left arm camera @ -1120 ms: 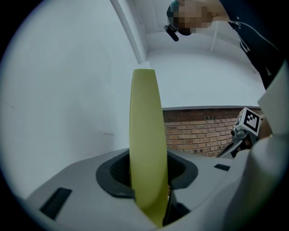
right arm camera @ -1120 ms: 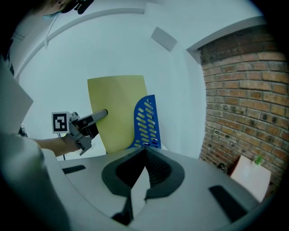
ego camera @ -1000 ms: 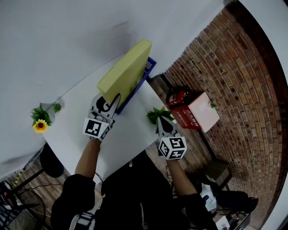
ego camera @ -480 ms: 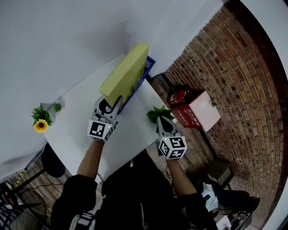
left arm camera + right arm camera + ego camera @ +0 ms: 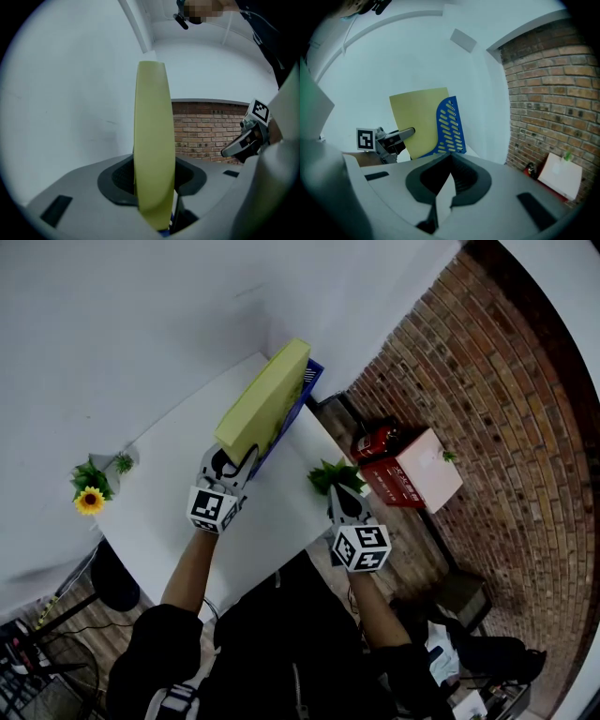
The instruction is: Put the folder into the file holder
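Release timing is what decides this step. The yellow folder [image 5: 262, 404] stands on edge and tilted. Its far end is down inside the blue file holder [image 5: 310, 381] at the back of the worktop [image 5: 169, 488], and its near lower corner sits between the jaws of the left gripper [image 5: 234, 454]. The left gripper view shows the folder filling the gap between the jaws, with the pads against its two faces. Those jaws have just been opening, so the pinch is loosening with the folder between them.

My judgement is that the folder is not fully seated, since its near end sits higher than the holder's rim. It would be best to keep a light grip until that near end drops level and the bottom edge rests on the holder's floor, and only then spread the jaws fully. The folder should stay in line with the holder's slot so that it doesn't wedge against the perforated blue side. The gripper should then back out straight along the folder's plane, so the pads don't drag it out again.

The right gripper [image 5: 335, 491] has its jaws pressed together with nothing in them. It hangs beside the green plant [image 5: 326, 476], well apart from the holder, and could steady the holder if it slides.
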